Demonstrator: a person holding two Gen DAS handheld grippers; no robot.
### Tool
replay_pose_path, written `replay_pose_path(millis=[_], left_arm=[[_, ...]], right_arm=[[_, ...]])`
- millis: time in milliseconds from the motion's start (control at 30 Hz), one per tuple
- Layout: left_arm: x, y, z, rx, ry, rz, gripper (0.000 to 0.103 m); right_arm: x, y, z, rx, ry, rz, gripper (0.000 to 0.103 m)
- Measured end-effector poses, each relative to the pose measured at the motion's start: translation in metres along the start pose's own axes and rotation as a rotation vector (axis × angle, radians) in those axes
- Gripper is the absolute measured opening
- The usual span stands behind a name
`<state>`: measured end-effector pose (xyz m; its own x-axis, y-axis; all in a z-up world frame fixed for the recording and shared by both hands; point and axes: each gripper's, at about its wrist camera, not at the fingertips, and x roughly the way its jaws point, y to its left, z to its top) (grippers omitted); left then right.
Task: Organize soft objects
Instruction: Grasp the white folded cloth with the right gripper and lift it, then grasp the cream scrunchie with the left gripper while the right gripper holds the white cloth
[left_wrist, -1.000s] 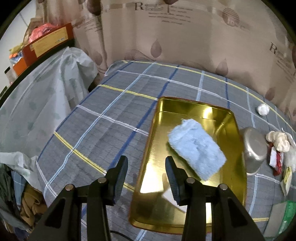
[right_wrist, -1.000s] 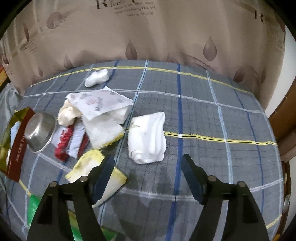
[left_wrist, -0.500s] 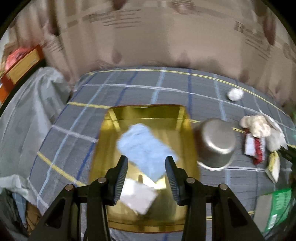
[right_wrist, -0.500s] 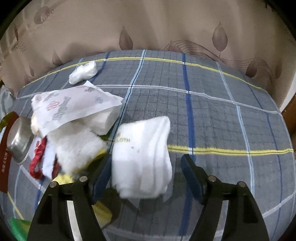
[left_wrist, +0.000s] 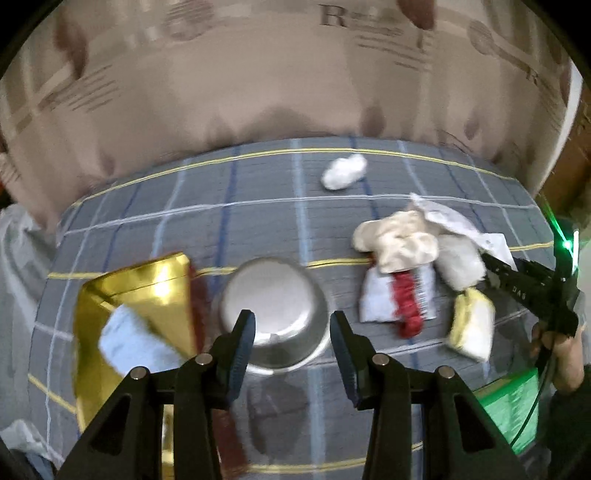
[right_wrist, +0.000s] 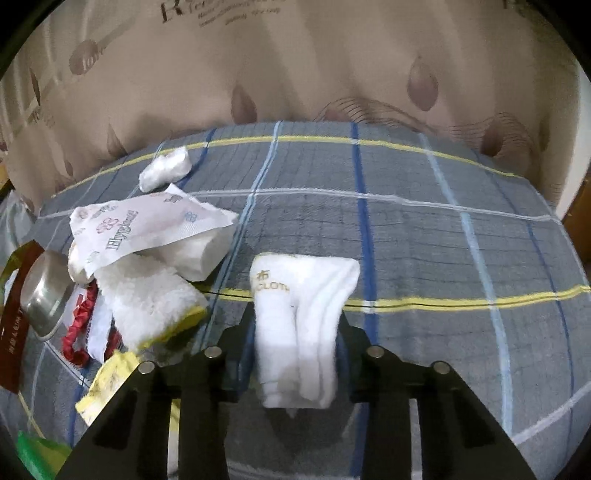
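Note:
A folded white cloth (right_wrist: 306, 295) lies on the grey plaid bedspread (right_wrist: 424, 240), and my right gripper (right_wrist: 295, 326) straddles its near end. Its jaws are closing, and both pads press into the cloth's sides. My left gripper (left_wrist: 291, 325) hangs open over an upturned steel bowl (left_wrist: 275, 291) with nothing between its fingers. Left of the bowl sits a gold tray (left_wrist: 147, 291) holding a light blue cloth (left_wrist: 129, 339). The left wrist view is blurred.
Right of the bowl is a pile: a cream plush (left_wrist: 399, 240), a red scrunchie (left_wrist: 408, 299), a fluffy white cloth with a yellow edge (right_wrist: 147, 299) and a tissue pack (right_wrist: 147, 225). A small white wad (right_wrist: 166, 168) lies near the curtain. A green packet (left_wrist: 517, 402) lies at the near right.
My left gripper swung right, from over the gold tray to over the steel bowl. My right gripper came down over the white cloth and its jaws narrowed onto it.

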<state>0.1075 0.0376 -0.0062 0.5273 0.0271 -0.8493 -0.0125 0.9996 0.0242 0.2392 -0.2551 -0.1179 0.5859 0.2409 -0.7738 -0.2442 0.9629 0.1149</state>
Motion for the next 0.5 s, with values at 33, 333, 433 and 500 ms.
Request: replay_pose_path(millis=[33, 333, 433, 500], left_arm=[[0.003, -0.007, 0.005, 0.006, -0.001, -0.027, 0.043], [0.030, -0.059, 0.032, 0.038, -0.007, -0.165, 0.043], [0.043, -0.071, 0.037, 0.061, 0.023, -0.189, 0.046], [0.050, -0.077, 0.039, 0.076, 0.032, -0.191, 0.047]], right_arm=[[-0.004, -0.002, -0.001, 0.000, -0.010, -0.007, 0.033], [-0.017, -0.017, -0.021, -0.066, -0.068, -0.184, 0.032], [-0.008, -0.017, -0.021, -0.064, -0.037, -0.172, 0.032], [-0.005, -0.017, -0.021, -0.064, -0.022, -0.165, 0.032]])
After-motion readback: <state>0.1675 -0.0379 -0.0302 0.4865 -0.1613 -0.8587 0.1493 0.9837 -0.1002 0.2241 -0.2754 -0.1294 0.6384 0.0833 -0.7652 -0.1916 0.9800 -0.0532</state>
